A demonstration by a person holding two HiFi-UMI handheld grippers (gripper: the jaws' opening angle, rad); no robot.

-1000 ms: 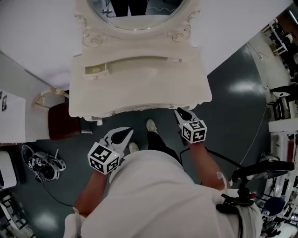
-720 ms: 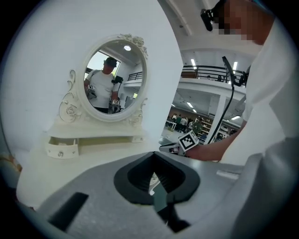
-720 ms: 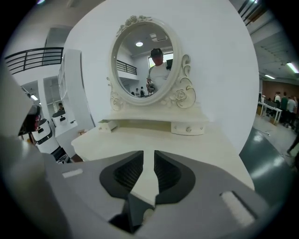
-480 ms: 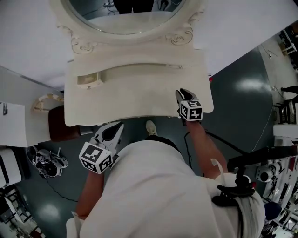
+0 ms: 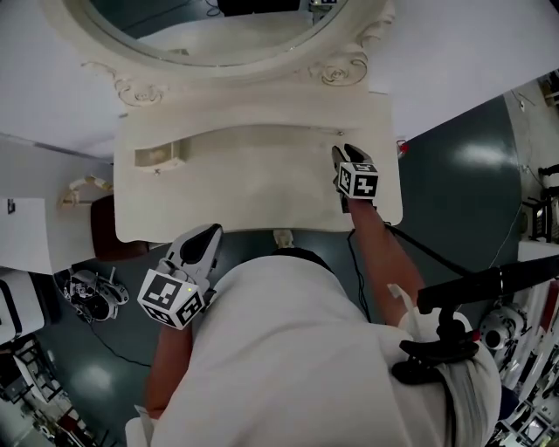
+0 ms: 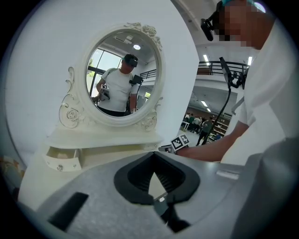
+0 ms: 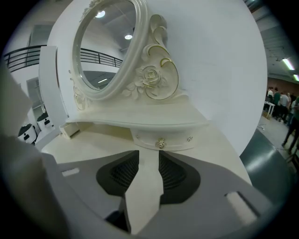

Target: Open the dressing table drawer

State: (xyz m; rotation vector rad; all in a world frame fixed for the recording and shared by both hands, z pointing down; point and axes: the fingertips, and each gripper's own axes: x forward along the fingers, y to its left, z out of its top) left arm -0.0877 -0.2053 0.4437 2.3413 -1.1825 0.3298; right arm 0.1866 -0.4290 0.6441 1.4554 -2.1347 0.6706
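Observation:
The cream dressing table (image 5: 253, 196) carries an oval mirror (image 5: 227, 26) with a small drawer under each side. The left small drawer (image 5: 157, 155) (image 6: 63, 158) stands pulled out a little. The right small drawer (image 7: 161, 140) is closed, and its gold knob (image 7: 160, 143) lies just ahead of my right gripper (image 7: 148, 156) (image 5: 349, 157). That gripper hovers over the tabletop with its jaws opening and nothing between them. My left gripper (image 5: 199, 246) (image 6: 154, 161) hangs off the table's front edge, tips together and empty.
A dark red stool (image 5: 100, 231) stands left of the table. A device with cables (image 5: 87, 297) lies on the grey floor. A black stand (image 5: 489, 284) and other gear crowd the right. The person's feet (image 5: 282, 237) are under the table's front edge.
My right gripper has gone from below the table's front edge to over the tabletop, near the right drawer, and its jaws have spread. The left gripper has drifted left and down in the picture.

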